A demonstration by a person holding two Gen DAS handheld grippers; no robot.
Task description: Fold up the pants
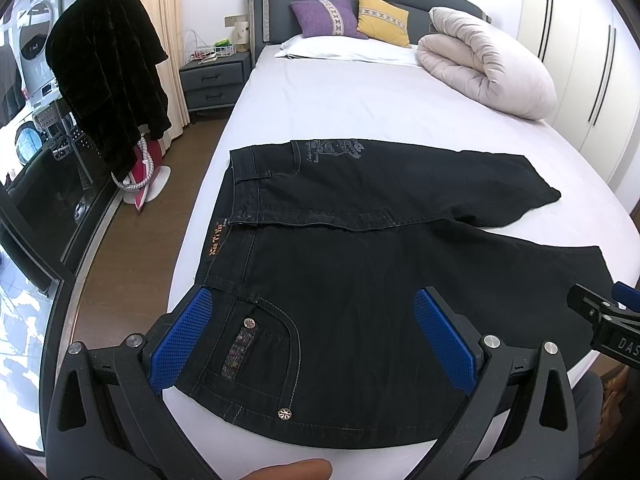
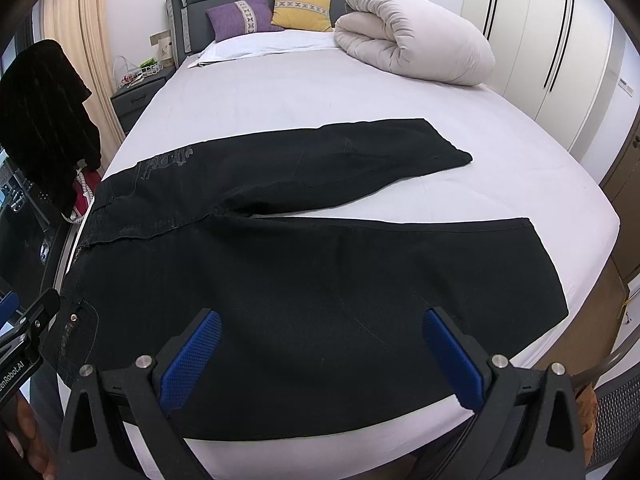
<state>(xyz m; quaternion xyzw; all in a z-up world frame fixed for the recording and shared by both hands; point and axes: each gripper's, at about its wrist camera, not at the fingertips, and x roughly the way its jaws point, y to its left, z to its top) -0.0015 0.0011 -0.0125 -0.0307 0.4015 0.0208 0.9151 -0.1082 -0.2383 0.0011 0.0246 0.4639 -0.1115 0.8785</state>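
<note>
Black jeans [image 1: 360, 264] lie flat across the white bed sheet [image 1: 340, 96], waistband at the left, both legs spread to the right in a V. My left gripper [image 1: 310, 316] hovers open above the front pocket near the waist, nothing between its blue pads. In the right wrist view the jeans [image 2: 300, 272] fill the foreground. My right gripper [image 2: 320, 340] is open over the near leg, around the thigh. The left gripper's body [image 2: 24, 328] shows at the left edge there; the right gripper's body [image 1: 608, 320] shows at the right edge of the left wrist view.
A rolled duvet [image 1: 484, 60] and purple [image 1: 324, 18] and yellow [image 1: 382, 18] cushions sit by the headboard. A nightstand [image 1: 214, 78] stands left of the bed, beside a dark garment [image 1: 108, 80] on a stand. Wardrobe doors [image 2: 540, 32] line the right wall. A fingertip [image 1: 292, 470] shows at the bottom.
</note>
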